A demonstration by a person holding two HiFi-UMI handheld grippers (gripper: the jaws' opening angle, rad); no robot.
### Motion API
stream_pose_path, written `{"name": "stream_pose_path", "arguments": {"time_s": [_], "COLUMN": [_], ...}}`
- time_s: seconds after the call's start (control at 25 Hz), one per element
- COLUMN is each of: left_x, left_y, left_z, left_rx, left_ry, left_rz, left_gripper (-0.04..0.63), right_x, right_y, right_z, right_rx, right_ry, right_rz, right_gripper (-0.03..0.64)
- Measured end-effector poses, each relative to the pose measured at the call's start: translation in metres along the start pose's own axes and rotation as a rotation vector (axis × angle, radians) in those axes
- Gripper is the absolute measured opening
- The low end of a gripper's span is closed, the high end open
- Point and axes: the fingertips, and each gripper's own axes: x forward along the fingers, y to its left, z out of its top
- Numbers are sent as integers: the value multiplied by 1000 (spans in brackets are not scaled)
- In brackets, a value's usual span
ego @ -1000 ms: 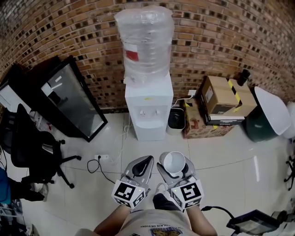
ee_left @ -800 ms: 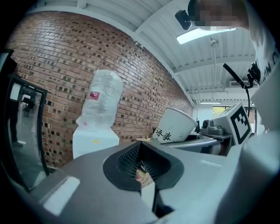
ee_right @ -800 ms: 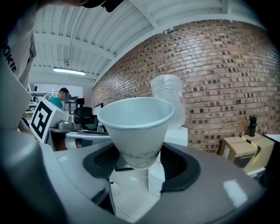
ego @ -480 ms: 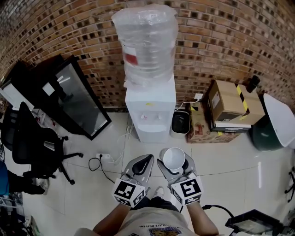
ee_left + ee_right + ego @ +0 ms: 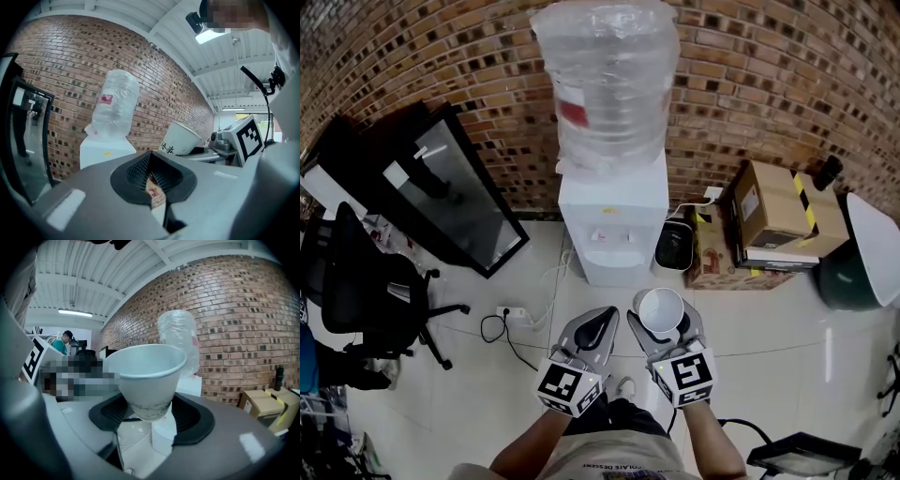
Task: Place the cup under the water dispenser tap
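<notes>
Brick wall (image 5: 787, 84) fills the top of the head view, and pale floor tiles (image 5: 787, 347) spread below it. The white water dispenser (image 5: 614, 225) stands against the wall at upper centre, carrying a large clear bottle (image 5: 605, 84).

The right gripper (image 5: 666, 326), at lower centre, has its jaws clamped on the lower part of a white paper cup (image 5: 660, 310). The cup is upright with its mouth open upward and looks empty. It is in the air over the floor, just right of the dispenser's front and well apart from it. The left gripper (image 5: 594, 323) is just beside it on the left, jaws close together with nothing gripped that I can see.

This looks like the approach step: the cup is in hand but not yet at the machine. The two taps (image 5: 612, 237) sit in a recess on the dispenser's front. The next move probably means carrying the cup forward and down into that recess, keeping it level, then setting it below one spout before the jaws let go. A thin paper wall may buckle under a hard squeeze.

The bottle bears a red label (image 5: 572, 112) with no legible text. In the left gripper view, dark printed characters (image 5: 169, 149) run along the cup's side, too small to read. A cardboard box (image 5: 783, 220) to the right carries yellow-and-black tape.
</notes>
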Motion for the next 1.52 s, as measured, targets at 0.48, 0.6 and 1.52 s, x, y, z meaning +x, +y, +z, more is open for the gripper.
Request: {"name": "stream_pose_path", "arguments": {"time_s": [0.48, 0.6, 1.52], "left_x": [56, 69, 137], "left_y": [73, 85, 162], "left_z": [-33, -45, -193], "left_rx": [-18, -13, -33], "left_ry": [-40, -51, -67], "left_rz": [36, 29, 76], "left_gripper": [-17, -17, -15], "right_x": [85, 110, 233], "right_y": [-26, -30, -86], "right_z": [-47, -61, -268], "right_rx": [-27, -30, -3], "right_ry": [74, 66, 210], "right_rz": [-3, -5, -38], "right_gripper": [298, 298, 298]}}
